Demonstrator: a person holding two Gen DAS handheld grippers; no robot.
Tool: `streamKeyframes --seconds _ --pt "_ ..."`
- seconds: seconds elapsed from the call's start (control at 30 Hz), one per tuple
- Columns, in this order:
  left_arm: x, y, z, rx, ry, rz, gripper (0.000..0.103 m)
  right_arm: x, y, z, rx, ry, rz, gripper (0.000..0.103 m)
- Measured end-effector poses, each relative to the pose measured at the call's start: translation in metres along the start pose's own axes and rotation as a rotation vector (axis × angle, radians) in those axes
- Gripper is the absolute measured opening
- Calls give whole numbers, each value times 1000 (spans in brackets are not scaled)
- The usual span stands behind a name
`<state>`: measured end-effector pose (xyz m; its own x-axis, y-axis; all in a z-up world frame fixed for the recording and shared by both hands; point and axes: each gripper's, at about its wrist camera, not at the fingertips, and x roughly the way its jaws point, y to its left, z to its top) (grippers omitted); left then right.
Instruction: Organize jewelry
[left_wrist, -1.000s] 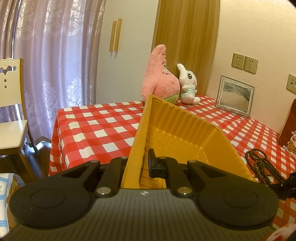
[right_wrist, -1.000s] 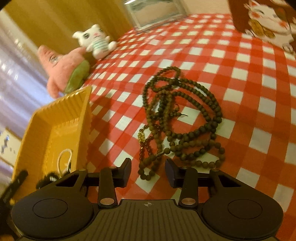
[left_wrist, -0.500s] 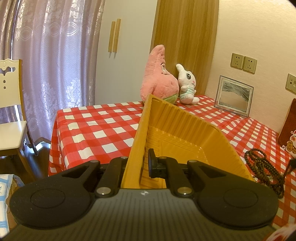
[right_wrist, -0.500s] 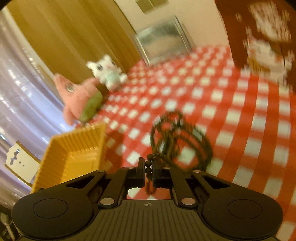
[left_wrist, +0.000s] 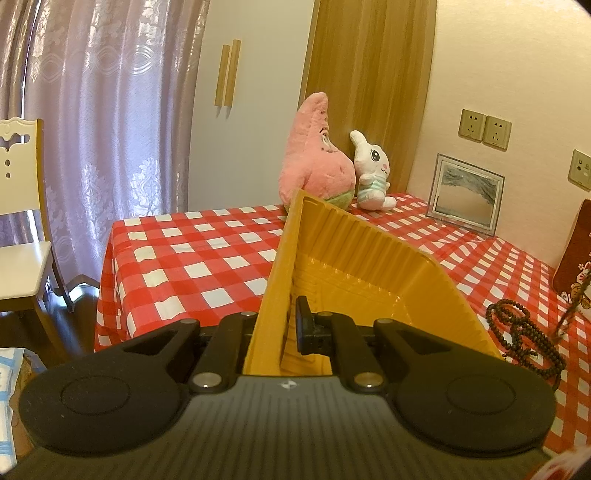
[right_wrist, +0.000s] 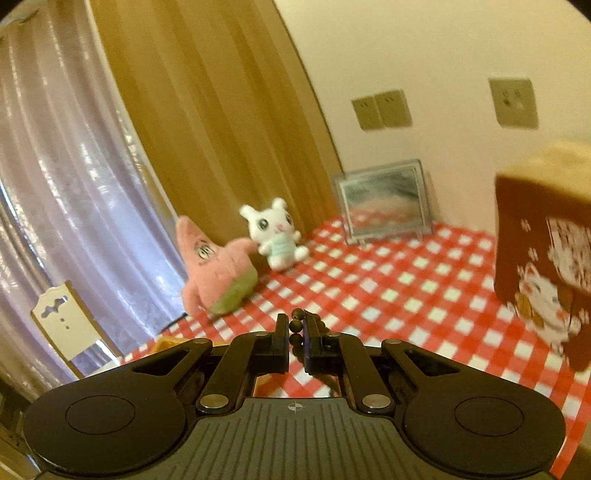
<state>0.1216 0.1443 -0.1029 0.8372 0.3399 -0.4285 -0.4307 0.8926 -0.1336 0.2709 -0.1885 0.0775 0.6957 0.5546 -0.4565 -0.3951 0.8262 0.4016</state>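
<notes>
At 12 o'clock of the right tool (right_wrist: 295, 341), beads (right_wrist: 295, 325) are clamped; left tool (left_wrist: 291, 325) is clamped on tray (left_wrist: 369, 258). More beads (left_wrist: 524, 336) remain on worktop (left_wrist: 192, 258).

Your left gripper (left_wrist: 282, 328) is matte black: two rounded lobes, each stamped with a shallow disc, flank a ribbed grey centre plate that carries a small white mark at twelve o'clock. Angled link arms run forward to flat rectangular fingers (left_wrist: 303, 325), each arm pinned by a silver screw. Your right gripper (right_wrist: 295, 341) matches it, its white mark being a small crosshair.
</notes>
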Motion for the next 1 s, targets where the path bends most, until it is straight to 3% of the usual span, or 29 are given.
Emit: streamKeyframes --seconds 0.23,0.47,0.77,1.0 --pt "-1 1 1 -4 -3 0 8 -11 23 26 -51 13 71 7" --pt "-2 2 1 -6 -6 -1 8 -3 58 34 -66 34 205 7" --pt "-2 1 2 -5 -7 -2 8 50 116 18 -60 136 383 7" --pt "-3 0 1 -9 -7 -3 8 103 156 -9 -41 209 439 7"
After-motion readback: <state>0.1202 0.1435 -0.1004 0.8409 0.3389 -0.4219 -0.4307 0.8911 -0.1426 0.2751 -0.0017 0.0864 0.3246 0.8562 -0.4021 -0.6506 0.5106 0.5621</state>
